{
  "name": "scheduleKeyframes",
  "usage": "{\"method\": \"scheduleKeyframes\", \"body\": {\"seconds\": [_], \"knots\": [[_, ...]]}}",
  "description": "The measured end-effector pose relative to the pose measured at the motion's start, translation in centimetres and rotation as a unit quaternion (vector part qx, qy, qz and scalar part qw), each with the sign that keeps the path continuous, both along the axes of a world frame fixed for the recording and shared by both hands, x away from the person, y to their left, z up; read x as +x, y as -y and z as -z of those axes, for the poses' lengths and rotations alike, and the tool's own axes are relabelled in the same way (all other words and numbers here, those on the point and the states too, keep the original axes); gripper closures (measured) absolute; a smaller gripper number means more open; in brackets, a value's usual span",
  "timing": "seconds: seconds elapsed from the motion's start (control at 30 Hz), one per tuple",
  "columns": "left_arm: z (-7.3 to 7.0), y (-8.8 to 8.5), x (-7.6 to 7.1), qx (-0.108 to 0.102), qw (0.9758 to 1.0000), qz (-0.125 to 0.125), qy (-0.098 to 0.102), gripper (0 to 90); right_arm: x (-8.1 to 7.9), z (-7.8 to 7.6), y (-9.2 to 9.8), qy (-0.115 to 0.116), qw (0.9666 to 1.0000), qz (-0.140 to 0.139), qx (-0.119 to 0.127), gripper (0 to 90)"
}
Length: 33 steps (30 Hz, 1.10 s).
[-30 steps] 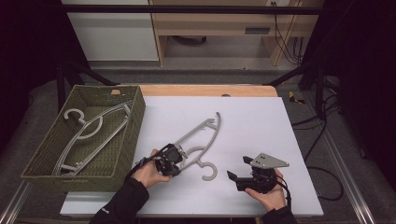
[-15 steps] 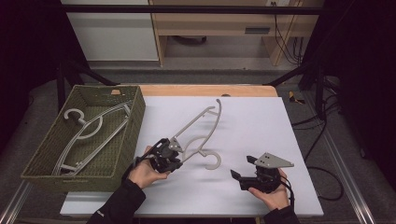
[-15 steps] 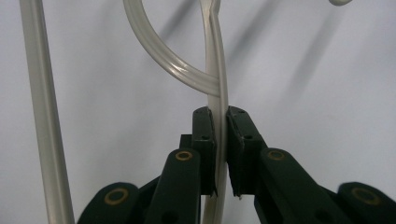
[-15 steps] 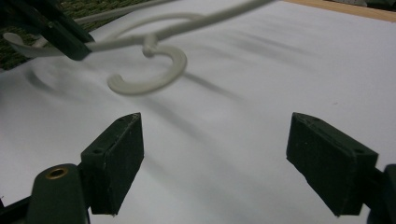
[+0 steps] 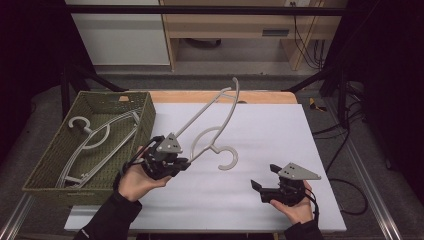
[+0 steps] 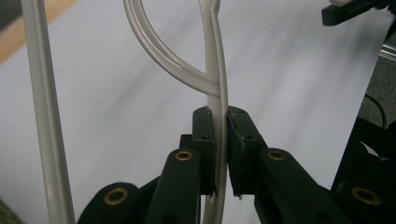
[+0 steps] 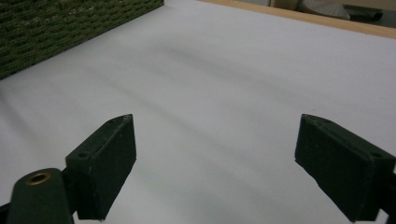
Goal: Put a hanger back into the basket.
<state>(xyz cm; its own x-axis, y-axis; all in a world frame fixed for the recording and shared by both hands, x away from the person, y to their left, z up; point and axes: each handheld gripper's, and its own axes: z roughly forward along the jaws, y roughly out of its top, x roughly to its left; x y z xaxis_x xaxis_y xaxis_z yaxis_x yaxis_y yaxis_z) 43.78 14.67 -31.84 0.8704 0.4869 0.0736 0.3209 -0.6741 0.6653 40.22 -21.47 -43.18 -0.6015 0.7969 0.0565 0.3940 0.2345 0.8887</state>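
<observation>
A light grey plastic hanger (image 5: 200, 113) hangs in the air over the white table top (image 5: 280, 135), its far end tilted up toward the back. My left gripper (image 5: 184, 162) is shut on its thin bar close to the hook; in the left gripper view the bar (image 6: 215, 56) runs up between the pads of the left gripper (image 6: 220, 121). My right gripper (image 5: 263, 176) rests low at the front right. Its jaws have just been opening, and in the right gripper view the right gripper (image 7: 215, 158) stands wide with only bare table between the jaws.
A green woven basket (image 5: 55, 155) stands at the table's left edge with more grey hangers (image 5: 95, 137) lying in it; its wall (image 7: 56, 28) appears in the right gripper view. A wooden strip borders the far edge. Cables lie on the floor at right.
My left hand has raised the hanger off the table, and its far end now points up and back. The right hand has stayed in place.
</observation>
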Motion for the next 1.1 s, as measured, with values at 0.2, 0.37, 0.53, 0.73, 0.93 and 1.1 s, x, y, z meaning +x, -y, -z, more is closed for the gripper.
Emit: {"method": "scheduleKeyframes", "body": {"seconds": [0.2,0.37,0.53,0.73,0.93,1.1], "knots": [[-2.9,-1.8,-0.5,-0.005,0.9998,-0.006,0.02,82.4,0.0,-0.3,0.3,0.005,0.9999,0.013,0.007,7.8],[-4.3,-3.7,-0.3,-0.012,0.9996,-0.014,0.022,82.3,0.0,-0.3,0.5,0.004,0.9998,0.016,0.006,7.4],[-4.9,-6.4,0.6,-0.013,0.9993,-0.026,0.022,82.3,-0.1,-0.5,0.7,0.006,0.9998,0.018,0.006,7.0],[-5.2,-10.0,1.7,-0.015,0.9987,-0.049,0.006,82.3,-0.2,-0.9,1.1,0.016,0.9996,0.023,0.008,6.4],[-5.1,-12.8,2.4,-0.013,0.9973,-0.073,-0.001,82.3,-0.3,-1.3,1.4,0.026,0.9993,0.026,0.01,5.7],[-4.6,-15.0,2.9,-0.017,0.996,-0.087,-0.01,82.3,-0.4,-1.5,1.5,0.028,0.9992,0.026,0.008,5.0]]}}
